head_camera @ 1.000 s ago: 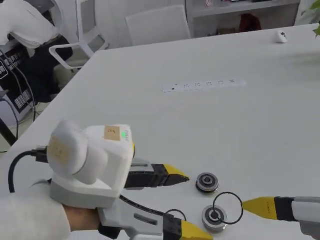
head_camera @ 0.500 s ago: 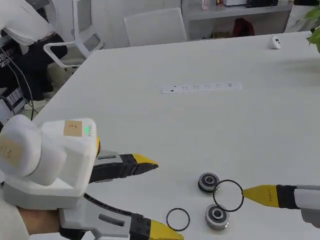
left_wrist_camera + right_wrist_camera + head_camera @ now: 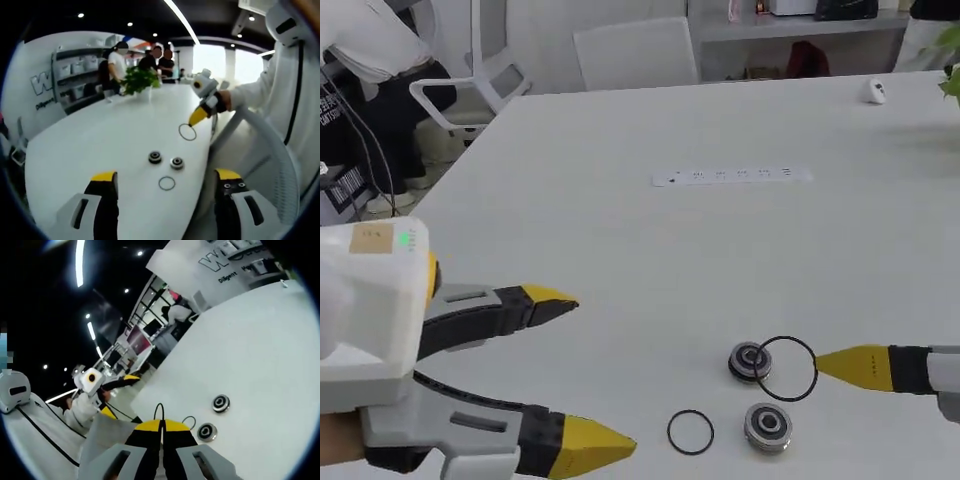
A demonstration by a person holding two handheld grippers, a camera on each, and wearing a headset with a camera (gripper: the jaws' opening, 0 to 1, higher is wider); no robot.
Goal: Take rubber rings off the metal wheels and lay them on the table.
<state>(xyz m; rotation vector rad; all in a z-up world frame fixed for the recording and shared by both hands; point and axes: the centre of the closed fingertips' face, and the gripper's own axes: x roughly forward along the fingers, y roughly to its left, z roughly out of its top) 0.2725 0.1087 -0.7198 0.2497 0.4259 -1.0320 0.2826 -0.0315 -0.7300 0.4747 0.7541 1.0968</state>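
Our right gripper has its jaws pressed together, pinching a black rubber ring by its edge. In the left gripper view we see that ring held up off the white table. From the head view it overlaps the far wheel, and the near wheel sits just below it. A second ring lies flat on the table just left of the near wheel. Our left gripper hovers left of the wheels, jaws spread wide around nothing.
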